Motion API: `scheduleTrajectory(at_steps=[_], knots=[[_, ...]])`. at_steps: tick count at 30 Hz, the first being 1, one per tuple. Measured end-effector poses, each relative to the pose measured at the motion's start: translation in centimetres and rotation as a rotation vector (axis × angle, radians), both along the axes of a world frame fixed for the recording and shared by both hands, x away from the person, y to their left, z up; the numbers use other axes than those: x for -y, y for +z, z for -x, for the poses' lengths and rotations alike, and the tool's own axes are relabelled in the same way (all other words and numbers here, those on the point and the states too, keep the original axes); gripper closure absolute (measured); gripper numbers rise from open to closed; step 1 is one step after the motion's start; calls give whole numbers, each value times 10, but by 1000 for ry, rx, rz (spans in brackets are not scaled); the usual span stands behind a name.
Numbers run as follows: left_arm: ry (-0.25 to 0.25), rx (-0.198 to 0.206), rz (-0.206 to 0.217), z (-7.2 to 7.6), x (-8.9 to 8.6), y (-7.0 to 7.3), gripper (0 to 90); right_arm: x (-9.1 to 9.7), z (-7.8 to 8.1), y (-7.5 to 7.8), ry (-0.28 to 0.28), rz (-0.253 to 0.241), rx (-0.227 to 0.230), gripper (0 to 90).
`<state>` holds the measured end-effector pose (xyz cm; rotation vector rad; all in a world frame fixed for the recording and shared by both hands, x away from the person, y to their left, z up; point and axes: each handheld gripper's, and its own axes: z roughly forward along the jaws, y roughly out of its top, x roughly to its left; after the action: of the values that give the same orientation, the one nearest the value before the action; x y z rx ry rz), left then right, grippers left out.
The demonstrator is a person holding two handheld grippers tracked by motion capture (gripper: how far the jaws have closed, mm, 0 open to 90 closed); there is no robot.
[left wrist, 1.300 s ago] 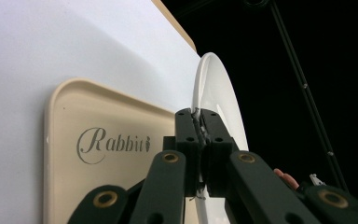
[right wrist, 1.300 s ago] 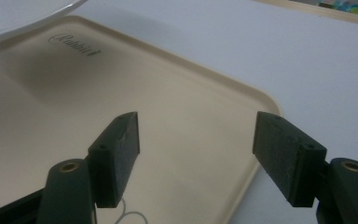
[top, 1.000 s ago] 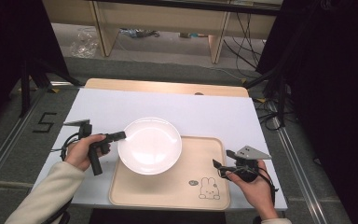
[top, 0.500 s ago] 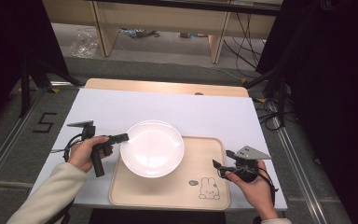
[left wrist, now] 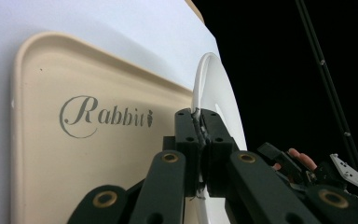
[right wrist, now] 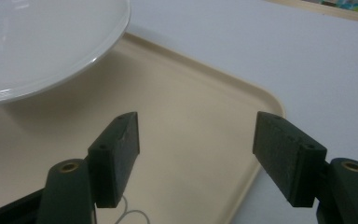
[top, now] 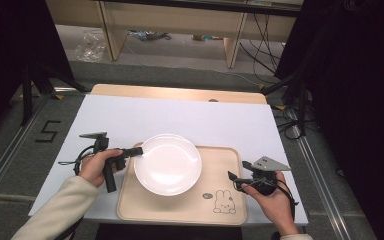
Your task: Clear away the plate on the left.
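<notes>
One thin pinch by the left tongs at nine o'clock carries the round white glossy plate over the beige plastic tray; slip risk, right tongs released.

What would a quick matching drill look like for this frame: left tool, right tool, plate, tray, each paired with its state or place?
Column 1:
1. left tool
2. right tool
3. plate
4. tray

Column 2:
A. beige, lying flat on the white table cover, rabbit drawing near one corner
B. jaws apart, nothing between them, over the tray's right edge
C. white, gripped at its left rim, sitting over the tray's left half
D. jaws shut on the plate's rim

Pairs: 1-D, 2-B, 3-C, 4-A
</notes>
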<state>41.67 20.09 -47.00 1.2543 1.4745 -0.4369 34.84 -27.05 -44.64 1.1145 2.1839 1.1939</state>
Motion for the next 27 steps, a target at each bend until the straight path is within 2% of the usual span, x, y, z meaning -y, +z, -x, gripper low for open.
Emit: scheduleTrajectory(at_steps=[2,3,4,9,14,15,17,18,20,21,23,24,25,26,27], knots=[[-3,8,-4,0,1,-2,865,0,1,0,0,-4,-14,324],[-4,5,-6,0,2,-2,865,0,0,0,0,1,0,324],[-5,4,-6,1,3,-2,865,0,0,0,0,-5,-13,324],[-23,1,-24,0,7,-7,864,0,0,0,2,-1,-9,324],[-22,-25,-65,-1,9,-12,862,0,1,0,1,-6,-14,324],[-19,-17,-73,-1,10,-14,862,-1,1,0,1,-6,-15,324],[-25,-31,-85,-1,11,-16,859,0,0,0,3,-3,-11,324],[-23,-26,-99,-1,11,-17,857,0,0,0,4,-1,-11,324],[-35,-33,-96,-2,11,-18,861,0,0,0,5,-1,-11,323],[-41,-31,-99,-2,10,-19,861,0,0,0,4,-1,-11,324],[-72,17,-142,-4,9,-21,866,-1,1,0,-1,-6,-15,323],[-66,19,-142,-3,10,-21,867,0,0,0,1,-1,-2,324],[-68,20,-145,-3,10,-22,867,-1,0,0,4,-1,-11,323],[-92,27,-166,-4,10,-22,866,-1,1,0,2,-2,-11,323],[-91,37,-191,-3,11,-22,863,-1,1,0,2,3,-6,324]])
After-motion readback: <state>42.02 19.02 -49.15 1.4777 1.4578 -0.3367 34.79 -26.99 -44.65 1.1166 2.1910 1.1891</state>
